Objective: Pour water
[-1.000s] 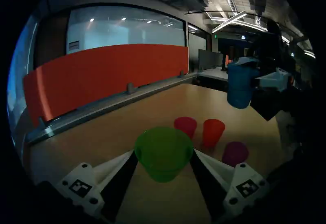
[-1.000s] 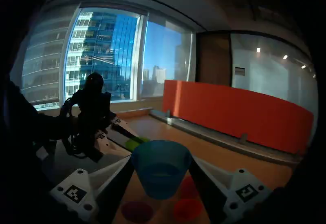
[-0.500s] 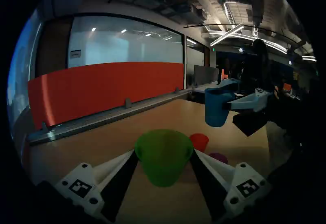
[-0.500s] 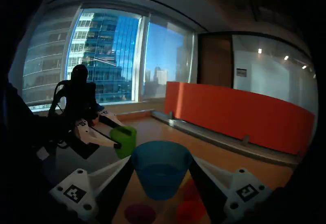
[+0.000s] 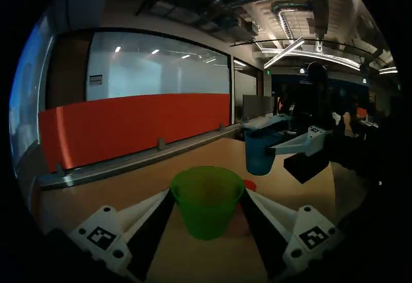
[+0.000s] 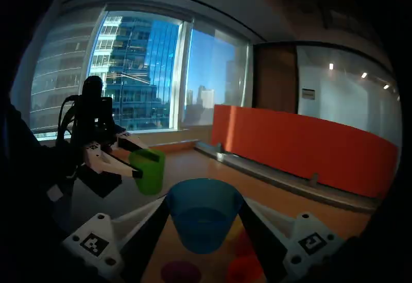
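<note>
Right gripper view: blue cup (image 6: 204, 213) seemingly half-full.

Wooden table (image 5: 103, 190) backed by an orange divider panel (image 5: 134, 123) on a grey rail (image 5: 149, 153). Frosted glass wall (image 5: 154, 74) behind. Linear ceiling lights (image 5: 284, 55) overhead. Large windows (image 6: 211, 82) face daylit high-rise buildings (image 6: 123, 66).
</note>
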